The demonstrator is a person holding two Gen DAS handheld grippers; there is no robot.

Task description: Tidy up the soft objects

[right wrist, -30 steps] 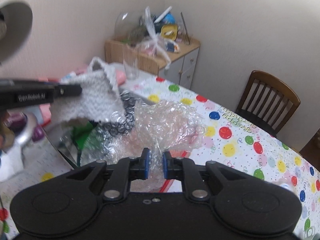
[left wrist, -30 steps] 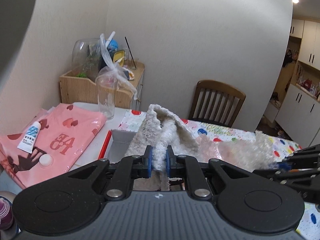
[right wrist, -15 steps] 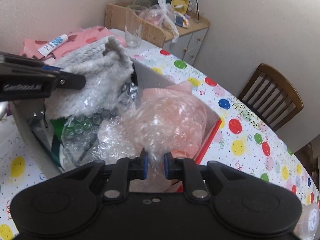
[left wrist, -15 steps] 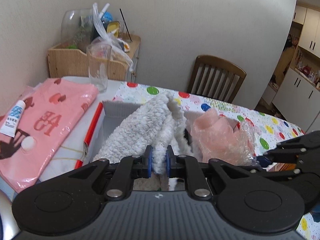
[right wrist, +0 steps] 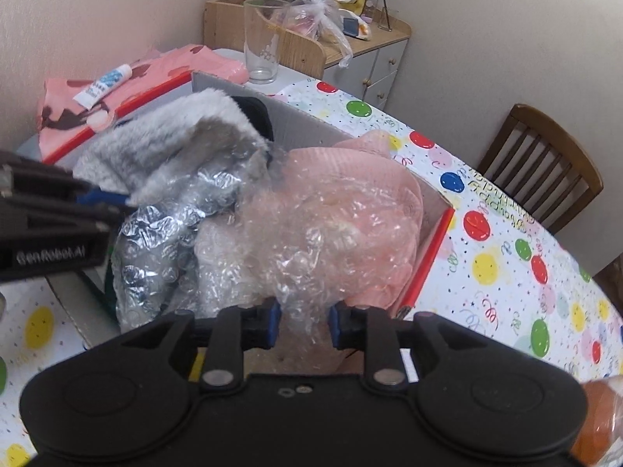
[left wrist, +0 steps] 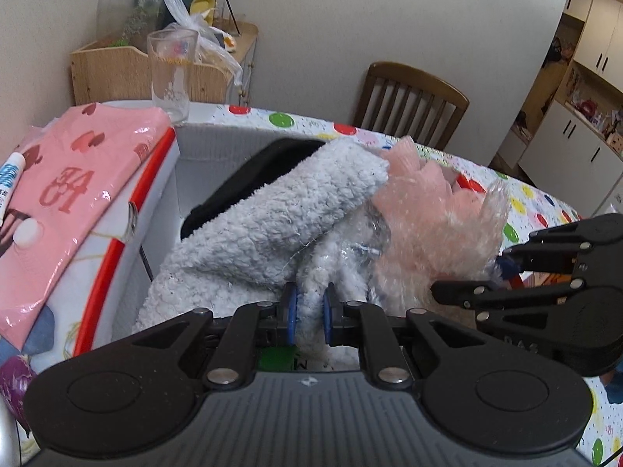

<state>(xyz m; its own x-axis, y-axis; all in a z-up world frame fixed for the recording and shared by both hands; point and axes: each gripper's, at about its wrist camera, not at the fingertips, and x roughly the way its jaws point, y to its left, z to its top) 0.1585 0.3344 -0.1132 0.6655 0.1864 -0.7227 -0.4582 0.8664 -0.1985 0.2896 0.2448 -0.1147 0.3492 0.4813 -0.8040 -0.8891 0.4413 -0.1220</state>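
My left gripper (left wrist: 308, 313) is shut on a fluffy white-grey cloth (left wrist: 272, 225) that lies down into an open cardboard box (left wrist: 218, 144). A black soft item (left wrist: 268, 167) lies under the cloth at the back of the box. My right gripper (right wrist: 303, 323) has its jaws parted around a bundle of clear bubble wrap (right wrist: 311, 241) over a pink soft item (right wrist: 373, 179), resting in the same box (right wrist: 296, 120). The right gripper shows at the right of the left wrist view (left wrist: 502, 272). The cloth also shows in the right wrist view (right wrist: 167, 144).
A pink packaged item (left wrist: 70, 179) with a small tube (left wrist: 9, 175) lies left of the box. A tall glass (left wrist: 171, 74) stands behind it, before a wooden cabinet (left wrist: 117, 66) with clutter. A wooden chair (left wrist: 409, 105) stands behind the polka-dot table (right wrist: 506, 257).
Both grippers have come down, lowering the fluffy cloth and the bubble wrap bundle into the box. The right gripper's jaws have spread wider on the bubble wrap.
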